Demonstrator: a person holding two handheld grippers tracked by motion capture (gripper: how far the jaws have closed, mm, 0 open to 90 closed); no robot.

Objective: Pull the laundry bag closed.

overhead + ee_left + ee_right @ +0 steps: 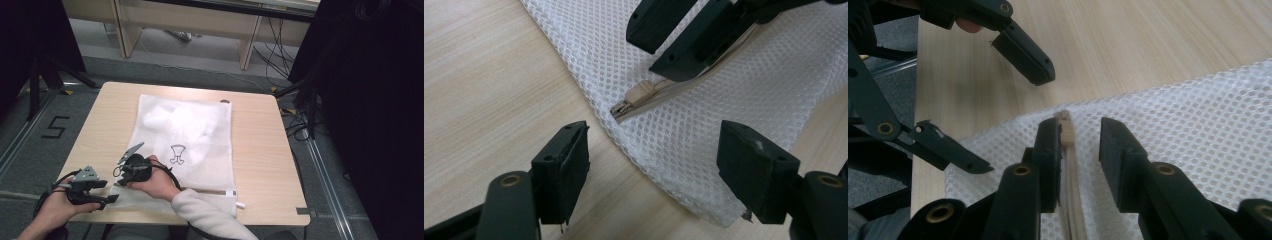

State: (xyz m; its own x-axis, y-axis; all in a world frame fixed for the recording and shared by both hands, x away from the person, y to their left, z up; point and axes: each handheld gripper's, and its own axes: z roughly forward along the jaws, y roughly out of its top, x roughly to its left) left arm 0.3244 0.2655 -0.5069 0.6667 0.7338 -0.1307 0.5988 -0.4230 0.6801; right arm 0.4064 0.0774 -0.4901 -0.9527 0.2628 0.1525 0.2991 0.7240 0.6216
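Note:
A white mesh laundry bag (200,145) lies flat on the wooden table (260,150), with something white bunched inside (175,122). Its beige zipper pull (640,92) sits at the near left corner. My right gripper (120,176) reaches over that corner; in the right gripper view its jaws (1079,127) straddle the zipper pull (1066,131), which lies against one jaw with a gap to the other. My left gripper (107,191) is open at the table's near left edge, its jaws (654,150) spread wide on either side of the bag's corner (724,100).
A small black drawing (176,154) marks the bag's middle. Bare wood runs along the left and right of the bag. Beyond the table are wooden desks (190,20), floor cables (272,55), a dark curtain (370,100) at right and a floor mark "5" (54,127).

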